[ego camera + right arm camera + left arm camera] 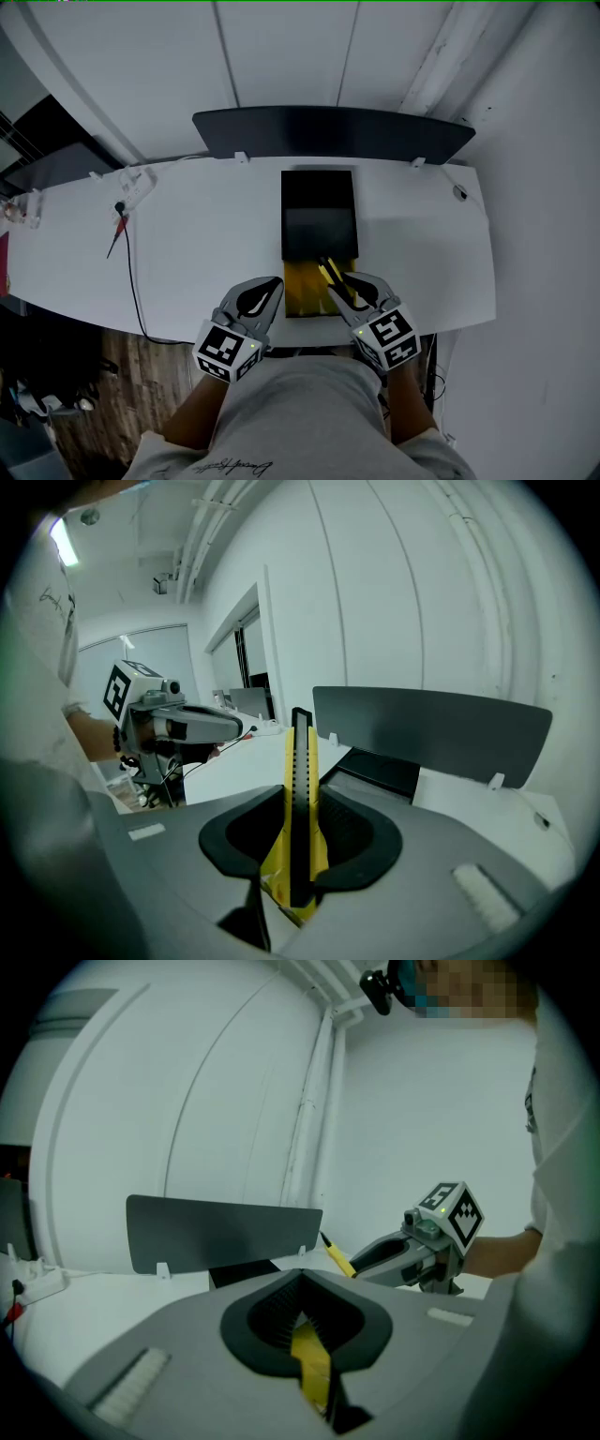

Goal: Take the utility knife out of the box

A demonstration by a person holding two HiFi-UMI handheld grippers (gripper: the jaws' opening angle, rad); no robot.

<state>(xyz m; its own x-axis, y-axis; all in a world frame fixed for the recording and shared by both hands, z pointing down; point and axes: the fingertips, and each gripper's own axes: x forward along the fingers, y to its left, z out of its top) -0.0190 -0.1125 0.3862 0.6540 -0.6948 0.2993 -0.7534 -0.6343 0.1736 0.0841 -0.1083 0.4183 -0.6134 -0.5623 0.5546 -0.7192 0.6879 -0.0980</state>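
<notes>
A black box (319, 217) lies on the white table (187, 244), its yellow inner tray (302, 286) slid out toward me. My right gripper (349, 286) is shut on the yellow and black utility knife (330, 274), which stands up between its jaws (300, 789) above the tray. In the left gripper view the knife's tip (336, 1253) sticks out of the right gripper (412, 1251). My left gripper (272, 289) is at the tray's left edge, jaws closed on a yellow strip of it (312, 1368). The left gripper (178, 726) also shows in the right gripper view.
A dark upright panel (333, 131) runs along the table's back edge. A white adapter (139, 183) with a black cable (131, 272) lies at the left. The table's front edge is just under both grippers. A white wall rises on the right.
</notes>
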